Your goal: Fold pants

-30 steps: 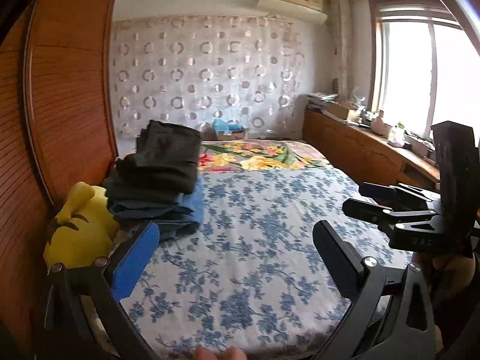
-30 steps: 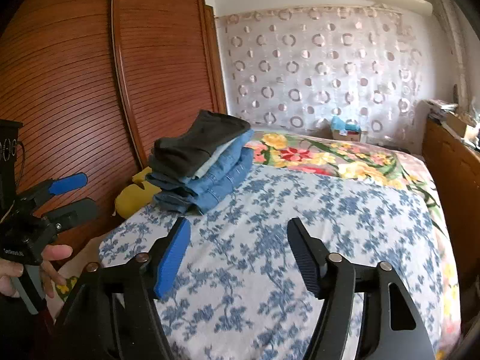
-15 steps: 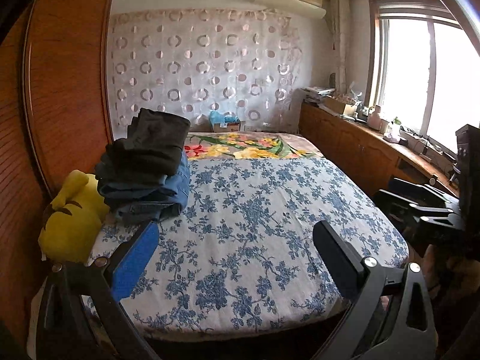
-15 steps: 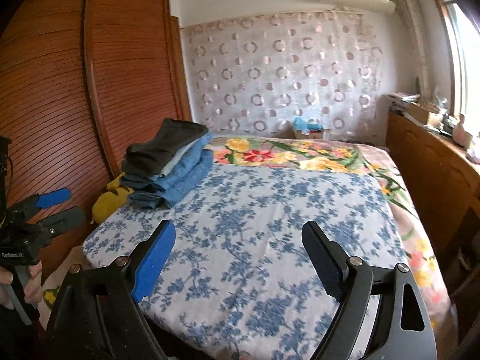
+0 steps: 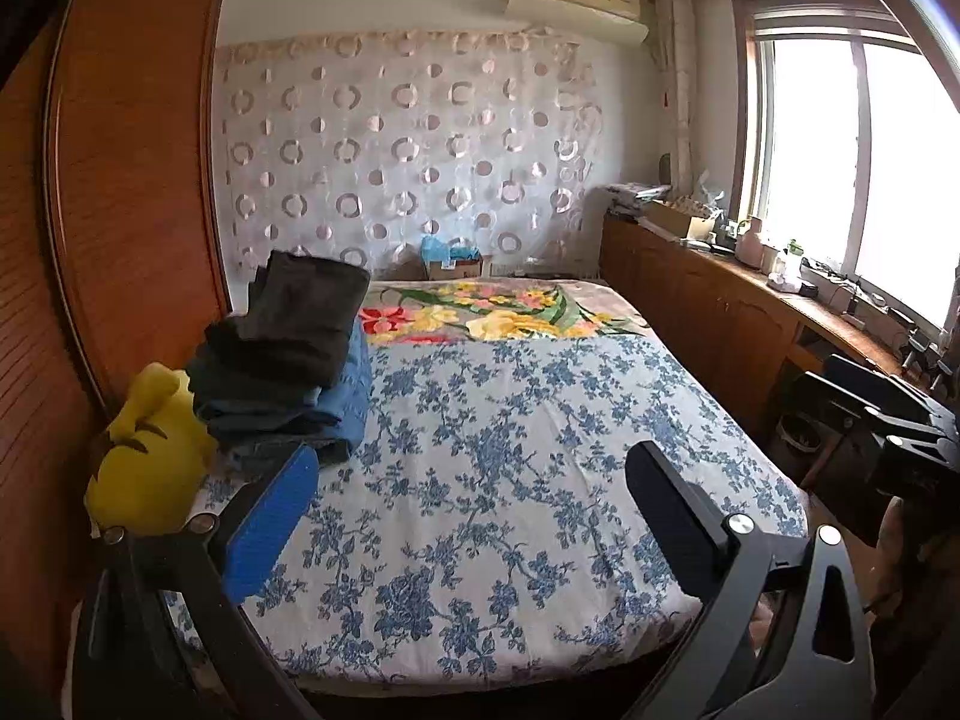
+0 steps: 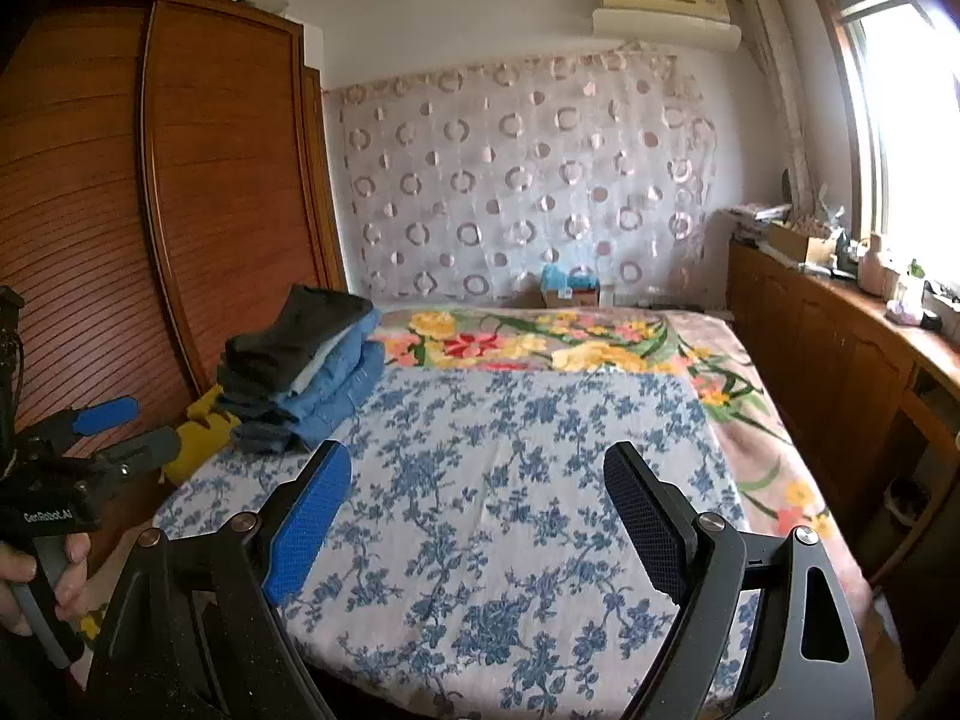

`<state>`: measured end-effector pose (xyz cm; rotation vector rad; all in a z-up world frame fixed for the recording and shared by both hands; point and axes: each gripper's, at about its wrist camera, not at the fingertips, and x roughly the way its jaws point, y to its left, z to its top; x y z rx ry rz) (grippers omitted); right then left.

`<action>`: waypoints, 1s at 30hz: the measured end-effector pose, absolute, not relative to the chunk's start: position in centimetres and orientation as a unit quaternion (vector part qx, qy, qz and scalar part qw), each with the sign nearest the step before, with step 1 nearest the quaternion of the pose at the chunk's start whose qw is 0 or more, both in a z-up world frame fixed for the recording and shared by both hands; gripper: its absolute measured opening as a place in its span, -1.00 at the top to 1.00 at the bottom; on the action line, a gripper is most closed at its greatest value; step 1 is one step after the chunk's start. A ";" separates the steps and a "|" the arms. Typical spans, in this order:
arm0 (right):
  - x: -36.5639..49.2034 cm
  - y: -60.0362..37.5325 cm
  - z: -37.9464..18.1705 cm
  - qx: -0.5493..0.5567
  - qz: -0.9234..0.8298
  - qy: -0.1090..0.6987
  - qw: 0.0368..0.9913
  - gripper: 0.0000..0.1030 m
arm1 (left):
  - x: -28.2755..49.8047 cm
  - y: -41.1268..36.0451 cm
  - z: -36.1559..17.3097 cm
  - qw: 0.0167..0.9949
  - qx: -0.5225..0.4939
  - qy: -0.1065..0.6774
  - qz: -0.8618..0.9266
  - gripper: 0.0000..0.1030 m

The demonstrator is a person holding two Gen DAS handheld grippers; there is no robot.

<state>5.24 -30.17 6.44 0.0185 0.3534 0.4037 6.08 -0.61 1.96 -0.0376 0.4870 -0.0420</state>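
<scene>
Pants (image 5: 288, 354) lay folded in a stack at the bed's (image 5: 510, 480) left edge, left of centre in both views, nearer the left hand-held gripper (image 5: 474, 504); both it and the right hand-held gripper (image 6: 480, 510) stood wide open, empty

The only legible writing is the white lettering "GenRobot.AI" on the black body of the left gripper (image 6: 114, 435), at the lower left of the right wrist view, just above the hand (image 6: 36, 570) that holds its handle. The cardboard box (image 6: 570, 295) at the far end of the bed carries a label, but it is too small to read.
</scene>
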 end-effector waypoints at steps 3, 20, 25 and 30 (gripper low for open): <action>4.7 -30.2 6.8 0.011 0.196 0.165 0.966 -0.70 | 5.9 -1.0 2.7 0.972 -0.013 0.234 -0.022 -0.99; 3.3 -30.1 6.7 0.008 0.180 0.137 0.974 -0.71 | 3.9 -1.2 5.9 0.981 -0.007 0.195 -0.018 -0.99; 3.4 -30.3 6.7 0.007 0.177 0.132 0.975 -0.72 | 3.6 -1.1 6.1 0.981 -0.009 0.191 -0.015 -0.99; 3.6 -30.3 6.5 0.007 0.178 0.132 0.975 -0.72 | 3.5 -1.0 6.1 0.981 -0.009 0.192 -0.016 -0.99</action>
